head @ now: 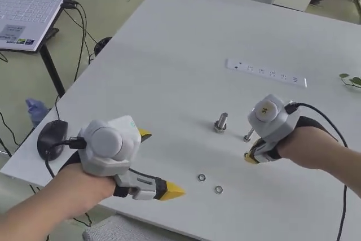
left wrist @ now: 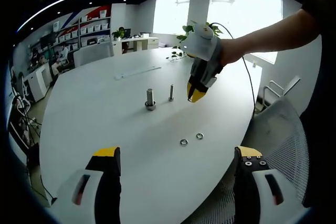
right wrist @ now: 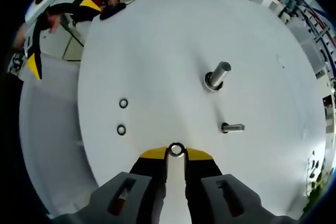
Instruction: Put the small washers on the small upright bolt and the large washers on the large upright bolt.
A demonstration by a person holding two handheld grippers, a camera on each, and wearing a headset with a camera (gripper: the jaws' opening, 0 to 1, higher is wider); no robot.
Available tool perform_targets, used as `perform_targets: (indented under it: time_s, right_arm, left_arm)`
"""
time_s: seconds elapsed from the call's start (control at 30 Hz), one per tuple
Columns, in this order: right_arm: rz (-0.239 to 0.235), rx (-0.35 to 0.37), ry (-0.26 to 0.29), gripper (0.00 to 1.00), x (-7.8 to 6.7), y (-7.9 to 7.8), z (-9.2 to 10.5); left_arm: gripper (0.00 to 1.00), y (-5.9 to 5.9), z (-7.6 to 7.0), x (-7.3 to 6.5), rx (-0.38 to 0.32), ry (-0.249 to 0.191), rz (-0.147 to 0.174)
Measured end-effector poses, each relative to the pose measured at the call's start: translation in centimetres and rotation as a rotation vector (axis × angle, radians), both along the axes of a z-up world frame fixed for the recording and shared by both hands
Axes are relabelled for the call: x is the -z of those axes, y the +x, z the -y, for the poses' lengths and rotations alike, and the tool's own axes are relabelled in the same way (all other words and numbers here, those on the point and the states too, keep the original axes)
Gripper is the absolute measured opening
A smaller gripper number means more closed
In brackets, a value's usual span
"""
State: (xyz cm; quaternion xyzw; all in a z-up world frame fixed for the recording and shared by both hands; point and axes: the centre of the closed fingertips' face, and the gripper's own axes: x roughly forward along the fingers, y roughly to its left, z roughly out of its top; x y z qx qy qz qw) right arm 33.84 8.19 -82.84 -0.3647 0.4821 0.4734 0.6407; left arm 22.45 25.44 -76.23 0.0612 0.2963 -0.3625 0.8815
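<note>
Two bolts stand upright on the white table [head: 169, 71]: the large bolt [head: 221, 122] [left wrist: 150, 99] [right wrist: 218, 75] and, to its right, the thin small bolt [head: 248, 135] [left wrist: 171, 93] [right wrist: 232, 127]. Two loose washers [head: 201, 178] [head: 219, 189] [left wrist: 184, 142] [right wrist: 123, 103] lie flat nearer the front edge. My right gripper [head: 252, 156] [right wrist: 177, 153] [left wrist: 195, 94] hovers close beside the small bolt, shut on a metal washer [right wrist: 177, 149] pinched at its yellow tips. My left gripper [head: 159, 162] [left wrist: 178, 156] hangs open over the front left of the table, nothing between its fingers.
A white power strip [head: 265, 72] lies beyond the bolts. A laptop [head: 28, 4] sits on a side stand at far left, a black mouse [head: 51, 136] rests at the table's left edge, and a mesh chair [left wrist: 278, 129] stands by the front edge.
</note>
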Motion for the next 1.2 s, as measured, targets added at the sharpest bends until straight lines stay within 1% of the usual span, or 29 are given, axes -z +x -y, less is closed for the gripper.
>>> perform_targets:
  time_s: [0.1,0.17,0.27,0.3,0.37,0.47,0.57,0.73,0.8,0.9,0.93,1.0,1.03,1.13,1.2]
  right_arm:
    - [0.006,0.016,-0.005,0.12,0.0,0.3,1.2]
    - [0.002,0.030,-0.007,0.12,-0.1,0.2,1.8]
    - [0.005,0.050,0.004,0.12,-0.7,0.2,2.2]
    - [0.005,0.052,0.006,0.12,-0.9,0.3,2.2]
    - [0.013,0.057,0.006,0.12,-1.2,0.5,2.4]
    - [0.021,0.058,0.011,0.12,-1.7,1.0,2.3]
    - [0.023,0.062,0.012,0.12,-2.0,1.6,2.3]
    - [0.034,0.062,0.022,0.12,-2.4,2.7,1.9]
    - [0.045,0.055,0.022,0.12,-2.5,3.2,1.8]
    - [0.069,0.066,0.043,0.12,-2.9,4.3,1.4]
    - [0.074,0.067,0.049,0.12,-2.9,4.5,1.3]
    - [0.087,0.071,0.059,0.12,-3.1,5.1,1.1]
    - [0.086,0.071,0.059,0.12,-3.1,5.2,1.0]
    - [0.087,0.068,0.062,0.12,-3.1,5.7,0.7]
    - [0.089,0.063,0.059,0.12,-3.1,6.1,0.6]
  left_arm:
    - [0.90,0.0,-0.3,0.5,-0.002,0.005,-0.005]
    - [0.90,-0.1,-0.6,0.9,-0.013,0.008,-0.024]
    - [0.91,-0.2,-0.6,1.1,-0.012,0.011,-0.031]
    - [0.91,-0.3,-0.6,1.4,-0.008,0.020,-0.035]
    - [0.91,-0.3,-0.6,1.5,-0.005,0.024,-0.036]
    - [0.91,-0.2,-0.4,1.5,-0.006,0.024,-0.039]
    - [0.91,0.1,-0.3,1.3,-0.012,0.023,-0.032]
    - [0.90,0.5,-0.4,1.3,-0.016,0.033,-0.032]
    - [0.89,0.5,-0.5,1.3,-0.016,0.032,-0.031]
    - [0.89,0.6,-0.5,1.2,-0.016,0.033,-0.034]
    - [0.90,0.7,-0.5,1.2,-0.017,0.039,-0.027]
    - [0.89,0.6,-0.6,1.4,-0.013,0.049,-0.031]
    - [0.89,0.5,-0.6,1.7,-0.009,0.054,-0.044]
    - [0.89,0.4,-0.5,1.7,-0.003,0.051,-0.044]
    - [0.89,0.4,-0.5,1.7,-0.003,0.044,-0.052]
